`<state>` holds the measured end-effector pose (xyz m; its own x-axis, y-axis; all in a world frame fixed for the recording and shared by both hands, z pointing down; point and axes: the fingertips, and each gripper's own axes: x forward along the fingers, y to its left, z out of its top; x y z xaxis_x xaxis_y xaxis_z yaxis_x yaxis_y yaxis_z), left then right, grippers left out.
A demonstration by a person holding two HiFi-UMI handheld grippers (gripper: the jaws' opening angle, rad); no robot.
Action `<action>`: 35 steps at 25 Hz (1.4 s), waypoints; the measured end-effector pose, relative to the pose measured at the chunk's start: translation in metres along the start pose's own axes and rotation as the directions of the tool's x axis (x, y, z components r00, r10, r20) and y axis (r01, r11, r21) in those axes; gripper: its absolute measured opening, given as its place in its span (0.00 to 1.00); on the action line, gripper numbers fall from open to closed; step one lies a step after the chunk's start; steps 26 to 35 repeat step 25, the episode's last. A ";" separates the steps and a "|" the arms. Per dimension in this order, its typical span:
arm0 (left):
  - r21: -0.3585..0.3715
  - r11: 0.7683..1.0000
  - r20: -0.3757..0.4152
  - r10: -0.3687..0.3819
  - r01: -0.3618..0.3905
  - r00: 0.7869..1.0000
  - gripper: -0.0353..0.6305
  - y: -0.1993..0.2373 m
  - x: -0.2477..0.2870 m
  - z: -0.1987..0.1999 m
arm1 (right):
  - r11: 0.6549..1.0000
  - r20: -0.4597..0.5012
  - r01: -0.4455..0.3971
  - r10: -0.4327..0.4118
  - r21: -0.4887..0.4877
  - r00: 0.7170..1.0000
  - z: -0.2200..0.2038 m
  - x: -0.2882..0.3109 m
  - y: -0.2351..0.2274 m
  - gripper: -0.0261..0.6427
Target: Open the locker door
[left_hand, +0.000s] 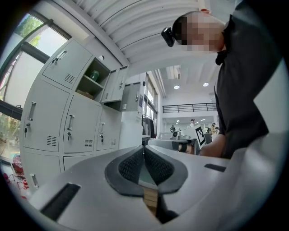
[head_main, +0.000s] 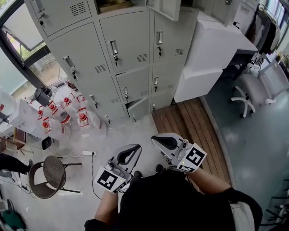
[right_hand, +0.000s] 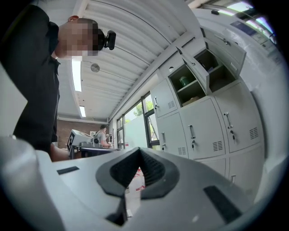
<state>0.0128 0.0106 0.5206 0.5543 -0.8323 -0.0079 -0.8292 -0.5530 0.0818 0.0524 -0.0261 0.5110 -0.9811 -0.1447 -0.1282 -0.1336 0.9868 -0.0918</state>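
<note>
The locker door is shut. It sits in the grey lockers ahead, well apart from both grippers. A few doors up top hang open. The left gripper and the right gripper are low by the person's body — both closed tight, with nothing in them.

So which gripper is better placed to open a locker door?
Right, probably. The right gripper sits a little nearer the lockers than the left gripper. Both are shut, empty and well short of any door.
</note>
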 end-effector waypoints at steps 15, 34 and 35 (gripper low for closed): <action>0.010 0.996 0.033 -0.084 0.084 0.996 0.08 0.037 -0.067 0.010 | 0.994 0.000 0.097 -0.097 -0.059 0.995 -0.009 0.043 0.032 0.06; -0.020 0.986 0.022 -0.166 0.166 0.986 0.08 0.046 -0.081 -0.006 | 0.988 0.039 0.152 -0.151 -0.039 0.988 -0.016 0.059 0.041 0.06; -0.020 0.986 0.022 -0.166 0.166 0.986 0.08 0.046 -0.081 -0.006 | 0.988 0.039 0.152 -0.151 -0.039 0.988 -0.016 0.059 0.041 0.06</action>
